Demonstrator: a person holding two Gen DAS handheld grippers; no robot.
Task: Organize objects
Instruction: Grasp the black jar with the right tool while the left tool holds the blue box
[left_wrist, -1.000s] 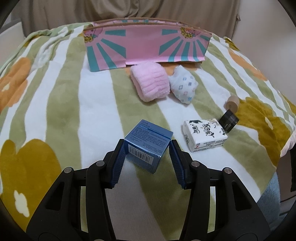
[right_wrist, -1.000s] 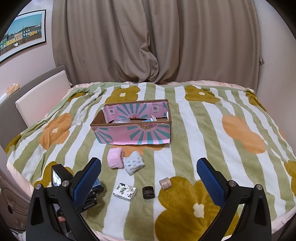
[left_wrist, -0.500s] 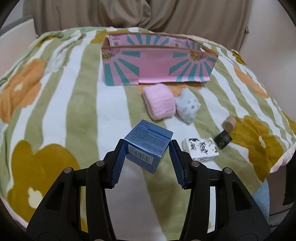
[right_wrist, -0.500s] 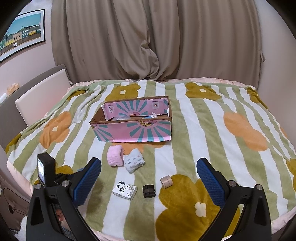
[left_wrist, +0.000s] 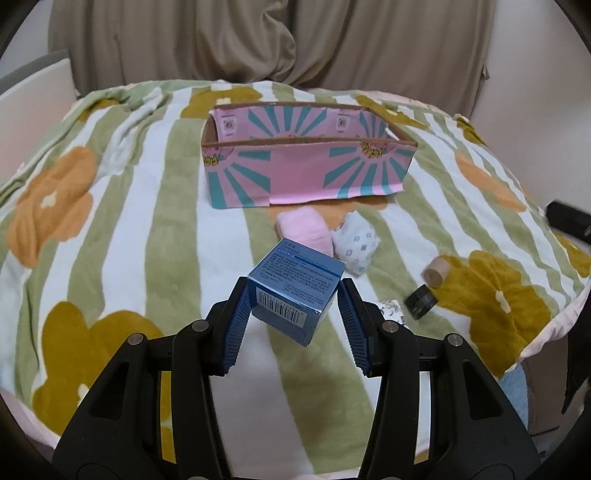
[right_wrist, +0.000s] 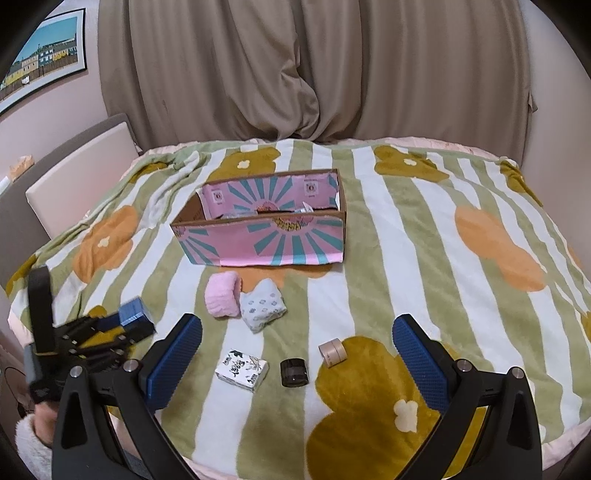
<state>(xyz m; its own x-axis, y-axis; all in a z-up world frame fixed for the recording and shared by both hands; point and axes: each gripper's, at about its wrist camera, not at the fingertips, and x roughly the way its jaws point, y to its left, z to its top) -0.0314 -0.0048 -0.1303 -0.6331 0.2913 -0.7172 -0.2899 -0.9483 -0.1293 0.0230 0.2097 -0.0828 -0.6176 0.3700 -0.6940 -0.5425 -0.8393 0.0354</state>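
This is a room in a home, most likely a bedroom or living room. A soft fleece blanket (right_wrist: 406, 229) with green stripes and big flowers covers the surface, long beige curtains (right_wrist: 295, 66) hang at the far wall, and 1 framed picture (right_wrist: 40, 55) of coloured houses hangs at far left.

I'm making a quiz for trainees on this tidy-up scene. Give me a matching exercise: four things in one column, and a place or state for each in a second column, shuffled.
Things:
1. blue box
2. pink cardboard box
3. black jar
4. right tongs

Places or states:
A. open, holding nothing
B. on the blanket between the white printed pack and the tan tape roll
C. clamped in the left tongs, off the blanket
D. behind the pink roll and the patterned bundle, top open

Pairs: 1-C, 2-D, 3-B, 4-A
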